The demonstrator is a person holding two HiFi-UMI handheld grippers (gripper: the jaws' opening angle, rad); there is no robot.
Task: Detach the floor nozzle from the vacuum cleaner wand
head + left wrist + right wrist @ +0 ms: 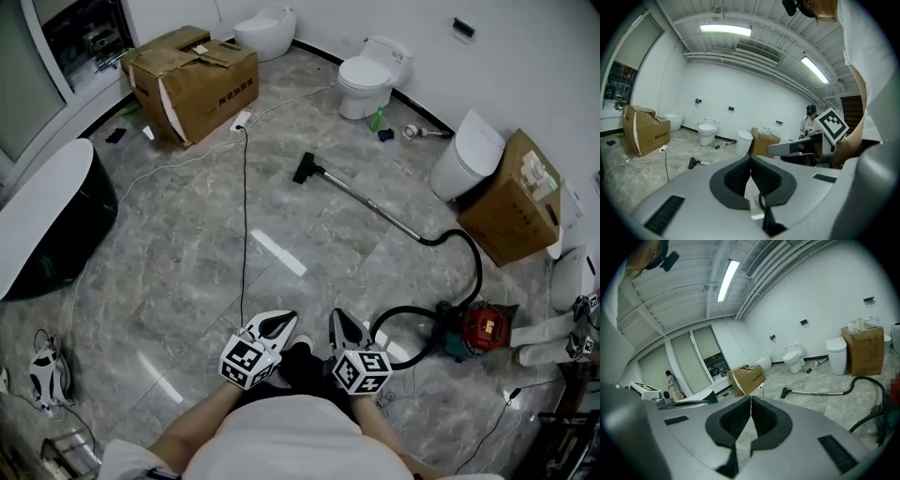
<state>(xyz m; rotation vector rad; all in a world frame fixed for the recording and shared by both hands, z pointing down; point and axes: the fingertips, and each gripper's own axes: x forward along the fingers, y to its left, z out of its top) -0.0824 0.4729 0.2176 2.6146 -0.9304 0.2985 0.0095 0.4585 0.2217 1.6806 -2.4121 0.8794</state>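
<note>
- Both the left gripper (279,323) and the right gripper (339,323) have their jaws pressed together on nothing and are held close to the body.
- The floor nozzle (303,169) lies well apart at twelve o'clock. It is joined to the wand (370,202), which runs off toward four o'clock.
- This looks like the approach. Open both grippers before reaching, steady the wand near the joint, take the nozzle neck and pull straight apart.
- Only the head view shows the red vacuum body (483,328). Only the right gripper view shows a person (671,383) at nine o'clock.

A black floor nozzle (304,168) is seen attached to a slim metal wand (370,202), laid flat at upper centre.
</note>
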